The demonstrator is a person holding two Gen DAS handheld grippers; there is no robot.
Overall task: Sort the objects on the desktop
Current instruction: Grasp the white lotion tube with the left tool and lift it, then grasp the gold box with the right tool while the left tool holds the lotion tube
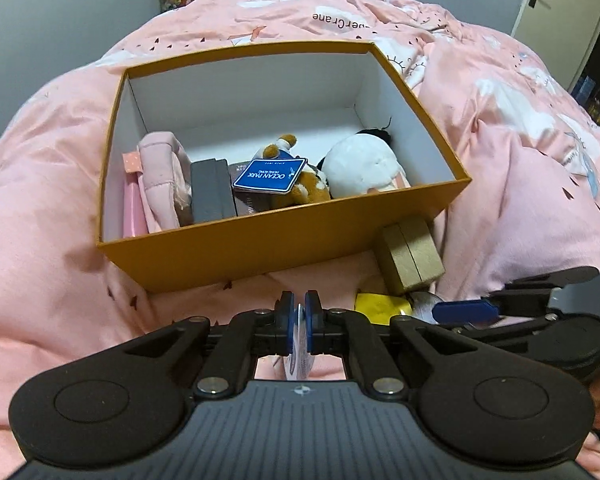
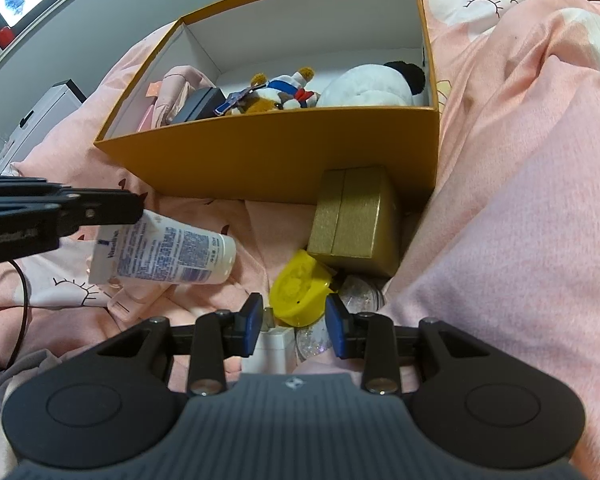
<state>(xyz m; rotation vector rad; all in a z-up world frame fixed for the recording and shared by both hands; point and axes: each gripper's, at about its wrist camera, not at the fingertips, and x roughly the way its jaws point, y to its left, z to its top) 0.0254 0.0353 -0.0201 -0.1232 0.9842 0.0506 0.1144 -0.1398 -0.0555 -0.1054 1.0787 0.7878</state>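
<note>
An open orange box (image 1: 284, 236) (image 2: 284, 152) lies on a pink duvet and holds plush toys (image 1: 360, 166), a dark case (image 1: 212, 194) and pink items. My left gripper (image 1: 299, 320) is shut on the flat end of a white Vaseline tube (image 2: 168, 254), holding it above the duvet in front of the box; the left gripper shows in the right wrist view (image 2: 100, 210). My right gripper (image 2: 294, 322) is open over a yellow object (image 2: 300, 294) and a white item (image 2: 274, 346). A gold box (image 2: 352, 220) (image 1: 410, 254) leans against the orange box.
A clear glittery round object (image 2: 356, 296) lies beside the yellow one. The duvet (image 2: 520, 200) bulges high on the right. A white cabinet (image 2: 32, 124) and a grey wall stand at the left. A black cable (image 2: 24, 304) runs at the left.
</note>
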